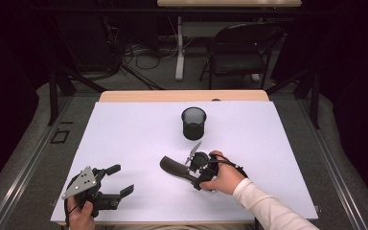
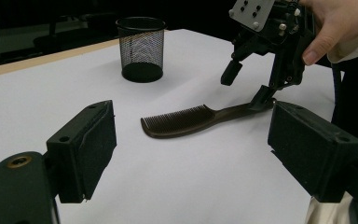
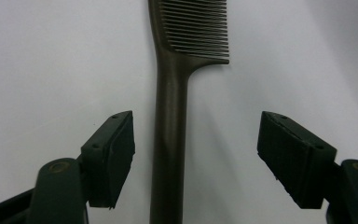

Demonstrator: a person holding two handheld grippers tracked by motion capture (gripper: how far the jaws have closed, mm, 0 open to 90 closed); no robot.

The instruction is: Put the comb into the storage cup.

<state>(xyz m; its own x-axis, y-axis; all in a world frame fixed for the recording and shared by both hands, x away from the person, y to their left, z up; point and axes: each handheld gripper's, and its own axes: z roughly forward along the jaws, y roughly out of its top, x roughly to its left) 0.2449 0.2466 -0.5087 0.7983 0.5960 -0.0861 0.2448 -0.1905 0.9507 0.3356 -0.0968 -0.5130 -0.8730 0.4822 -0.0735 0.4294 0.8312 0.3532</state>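
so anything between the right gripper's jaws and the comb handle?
Nothing visible. The right gripper is open with the comb handle running between its jaws, only bare white table on either side. The mesh cup stands farther back, apart.

Folding chair (image 1: 242,50) behind white table (image 1: 124,134)

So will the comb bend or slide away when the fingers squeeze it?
Probably not bend: the comb looks like one thick moulded piece with a solid handle. It may skid a little, since it lies flat on the smooth white table. It looks light, and the right gripper stands open around its handle.
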